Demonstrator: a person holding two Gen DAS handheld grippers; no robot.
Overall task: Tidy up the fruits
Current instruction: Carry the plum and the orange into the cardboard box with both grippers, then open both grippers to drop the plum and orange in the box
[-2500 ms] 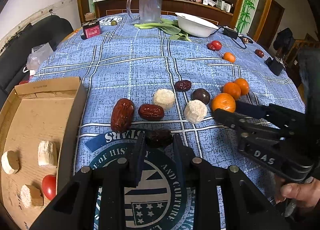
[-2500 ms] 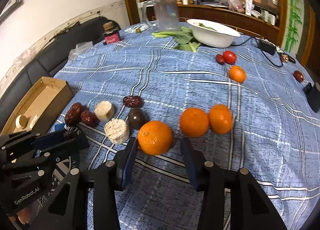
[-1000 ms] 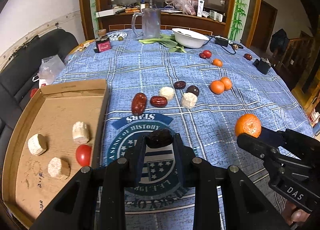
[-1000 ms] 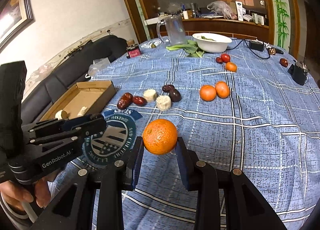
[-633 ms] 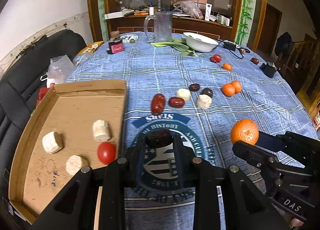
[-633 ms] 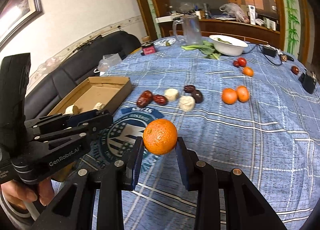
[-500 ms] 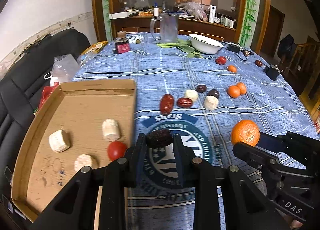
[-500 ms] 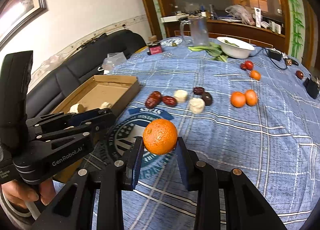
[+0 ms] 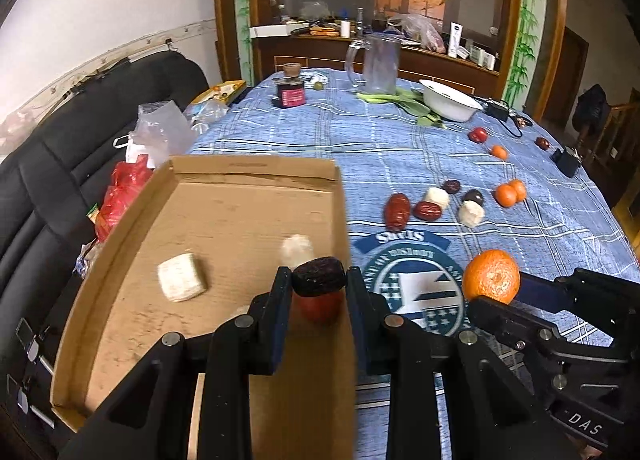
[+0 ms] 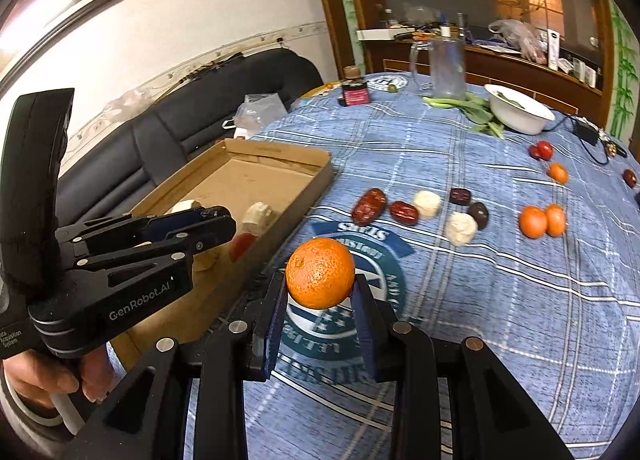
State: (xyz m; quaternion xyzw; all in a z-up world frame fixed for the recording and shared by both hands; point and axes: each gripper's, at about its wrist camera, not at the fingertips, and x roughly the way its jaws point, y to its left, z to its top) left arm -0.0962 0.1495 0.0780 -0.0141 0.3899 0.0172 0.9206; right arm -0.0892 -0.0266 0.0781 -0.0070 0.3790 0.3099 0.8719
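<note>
L tool clamps a date over the box; R tool clamps an orange beside box. Best to lower both inside before release, clear of the tomato.

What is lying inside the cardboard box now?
Inside the cardboard box lie a pale chunk, a blurred second one and a red tomato, partly hidden by the left gripper; another chunk is mostly covered.

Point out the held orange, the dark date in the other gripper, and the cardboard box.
Orange [image 10: 320, 273], right wrist view, middle of its peel.
Dark date [image 9: 319, 282], left wrist view, middle of its wrinkled skin.
Cardboard box [image 9: 256, 170], left wrist view, far wall.
</note>
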